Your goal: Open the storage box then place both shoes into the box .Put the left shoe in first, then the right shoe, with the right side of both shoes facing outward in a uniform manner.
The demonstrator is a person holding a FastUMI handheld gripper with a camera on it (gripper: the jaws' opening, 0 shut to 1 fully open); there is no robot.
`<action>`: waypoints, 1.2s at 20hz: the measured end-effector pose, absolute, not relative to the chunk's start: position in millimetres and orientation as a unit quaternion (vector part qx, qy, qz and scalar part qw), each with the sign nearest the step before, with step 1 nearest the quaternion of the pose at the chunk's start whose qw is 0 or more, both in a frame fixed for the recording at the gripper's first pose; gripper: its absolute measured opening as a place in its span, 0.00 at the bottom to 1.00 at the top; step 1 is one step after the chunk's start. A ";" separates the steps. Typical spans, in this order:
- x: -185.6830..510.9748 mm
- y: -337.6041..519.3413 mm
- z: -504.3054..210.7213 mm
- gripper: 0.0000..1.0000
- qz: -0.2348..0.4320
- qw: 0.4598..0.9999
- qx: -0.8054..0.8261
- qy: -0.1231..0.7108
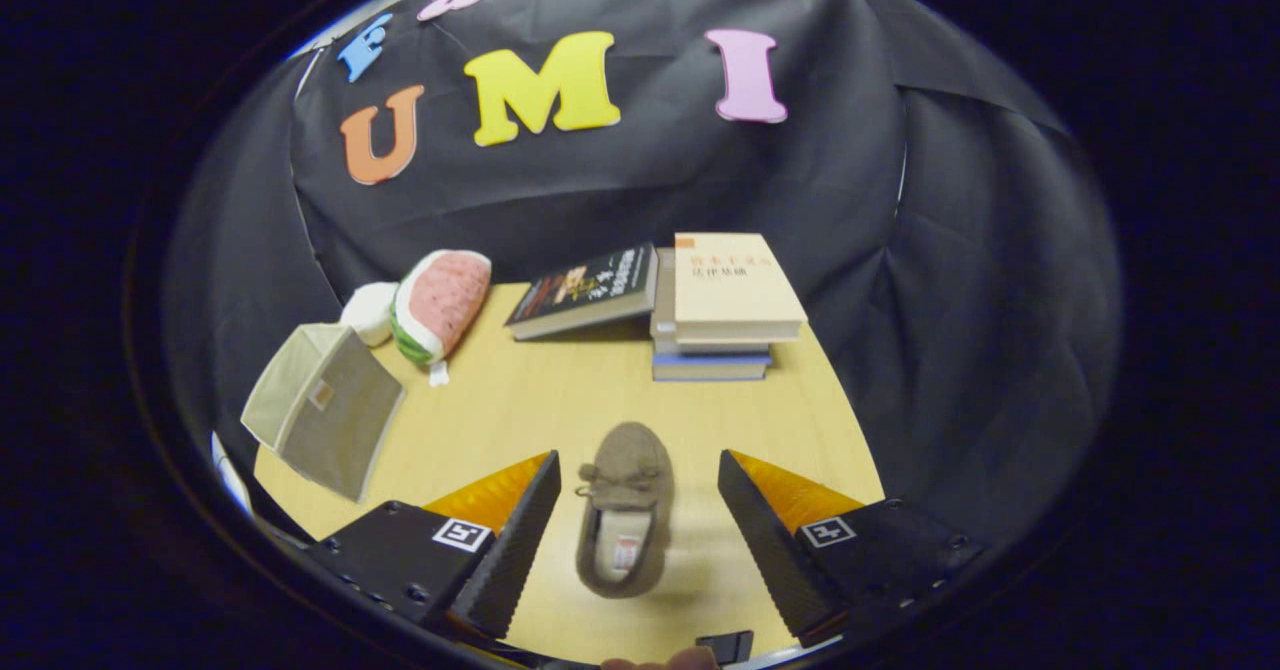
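A grey-brown moccasin shoe with a bow lies flat on the tabletop between the spread fingers of the tool, toe pointing away. A beige fabric storage box sits tilted off to the left, beyond the fingers.

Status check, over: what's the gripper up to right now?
Gripper open, straddling brown moccasin shoe, fingers not touching. Beige fabric storage box off to the left. Nothing in the way.

One shoe lies on the surface, between the wide-apart fingers of the one hand-held gripper. One fabric storage box sits at the left. Two plush toys: a watermelon slice and a white one. Four books: one leaning book and a stack of three.
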State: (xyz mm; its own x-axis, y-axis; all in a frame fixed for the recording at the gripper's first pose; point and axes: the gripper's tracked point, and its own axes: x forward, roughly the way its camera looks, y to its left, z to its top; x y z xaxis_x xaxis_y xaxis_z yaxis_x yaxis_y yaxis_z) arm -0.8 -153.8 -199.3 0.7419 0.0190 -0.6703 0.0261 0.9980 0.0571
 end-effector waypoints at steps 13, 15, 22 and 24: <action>8.2 -158.3 -324.7 0.78 0.020 0.873 0.026 0.486; 11.4 -157.4 -337.7 0.59 0.018 0.865 0.037 0.499; 13.7 -155.3 -336.9 0.00 -0.007 0.853 0.104 0.511; 14.0 -151.9 -327.7 0.00 -0.014 0.851 0.133 0.509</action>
State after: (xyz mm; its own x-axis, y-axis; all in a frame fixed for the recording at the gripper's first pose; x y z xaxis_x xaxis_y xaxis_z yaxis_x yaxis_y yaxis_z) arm 14.0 -151.9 -327.7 0.4825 0.1120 -0.8687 0.1583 0.9643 0.2123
